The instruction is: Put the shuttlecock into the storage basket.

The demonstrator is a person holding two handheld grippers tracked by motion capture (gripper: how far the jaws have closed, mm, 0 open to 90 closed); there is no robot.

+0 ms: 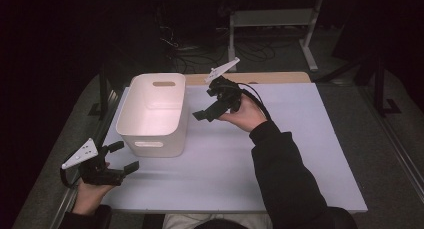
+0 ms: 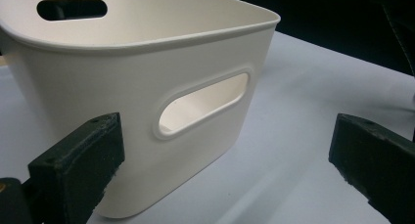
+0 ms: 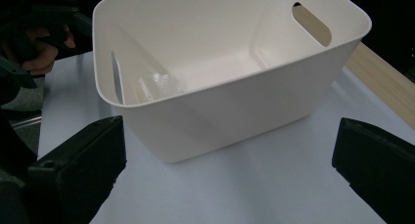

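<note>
While both our tongs, left gripper (image 1: pixel 126 156) and right gripper (image 1: pixel 200 109), gape empty flanking the white bin (image 1: pixel 156 114), we risk shoving it sideways if one jaw clips its wall.

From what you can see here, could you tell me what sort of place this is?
Probably a lab or workshop set up for recording. A white bin sits alone on a plain table, cables lie tangled on the floor behind, and a metal stand sits in the dark.

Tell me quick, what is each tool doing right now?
Left tool: open, holding nothing, beside the white bin.
Right tool: open, holding nothing, next to the bin.
</note>
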